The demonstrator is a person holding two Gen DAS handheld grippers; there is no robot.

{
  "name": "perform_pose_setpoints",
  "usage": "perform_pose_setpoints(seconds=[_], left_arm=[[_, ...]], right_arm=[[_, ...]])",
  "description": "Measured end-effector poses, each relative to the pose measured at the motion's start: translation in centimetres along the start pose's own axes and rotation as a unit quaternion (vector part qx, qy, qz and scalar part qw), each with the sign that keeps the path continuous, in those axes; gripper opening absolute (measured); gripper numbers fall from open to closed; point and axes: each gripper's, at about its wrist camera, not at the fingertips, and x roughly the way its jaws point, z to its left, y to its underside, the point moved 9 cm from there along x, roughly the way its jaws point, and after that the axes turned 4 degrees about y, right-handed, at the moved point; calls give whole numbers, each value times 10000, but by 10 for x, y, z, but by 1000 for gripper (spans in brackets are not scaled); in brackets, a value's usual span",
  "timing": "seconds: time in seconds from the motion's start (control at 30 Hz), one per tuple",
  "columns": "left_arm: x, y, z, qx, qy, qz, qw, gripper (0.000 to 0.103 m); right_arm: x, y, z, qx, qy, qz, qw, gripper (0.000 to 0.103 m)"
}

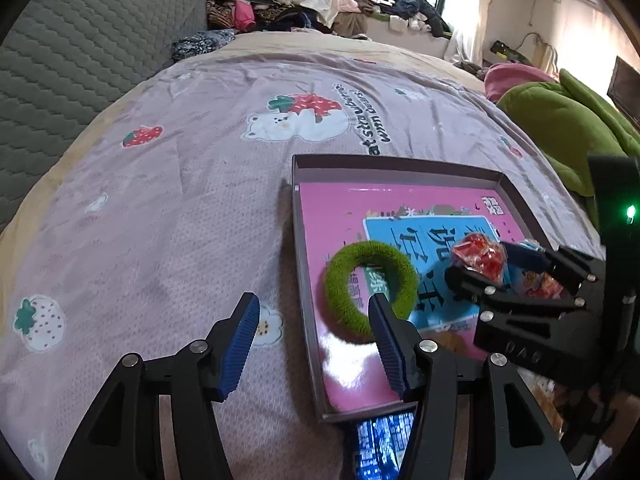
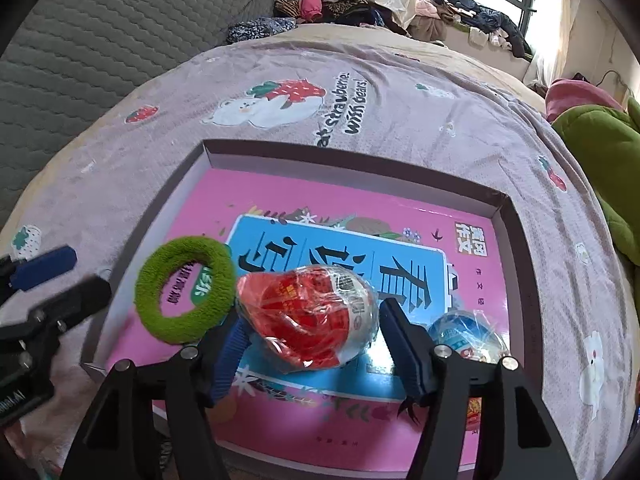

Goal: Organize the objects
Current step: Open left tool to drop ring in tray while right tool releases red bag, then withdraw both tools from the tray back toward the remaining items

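A shallow grey box (image 1: pixel 384 164) lies on the bed with a pink book (image 2: pixel 280 200) flat inside it. On the book rest a fuzzy green ring (image 1: pixel 366 290), a red clear-wrapped packet (image 2: pixel 312 320) and a blue-wrapped packet (image 2: pixel 464 336). My left gripper (image 1: pixel 316 344) stands open over the box's left wall, its right finger just in front of the ring and nothing between its pads. My right gripper (image 2: pixel 316 348) straddles the red packet with its jaws open; a small gap shows at the right pad (image 2: pixel 400 344). The packet sits on the book.
The bed carries a pink sheet (image 1: pixel 180 220) printed with strawberries and bears. A grey quilted headboard (image 1: pixel 80 60) rises at the left, a green blanket (image 1: pixel 560 120) bulges at the right, and clothes are piled at the back. A dark blue-patterned object (image 1: pixel 380 440) sticks out under the box's near edge.
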Motion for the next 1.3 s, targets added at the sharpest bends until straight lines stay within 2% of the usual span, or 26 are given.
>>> perform_pose_setpoints(seconds=[0.6, 1.3], left_arm=[[-53, 9, -19, 72, 53, -210, 9997, 59], [-167, 15, -47, 274, -23, -672, 9974, 59]], right_arm=[[-75, -14, -9, -34, 56, -437, 9990, 66], [-241, -1, -11, -305, -21, -1544, 9875, 66]])
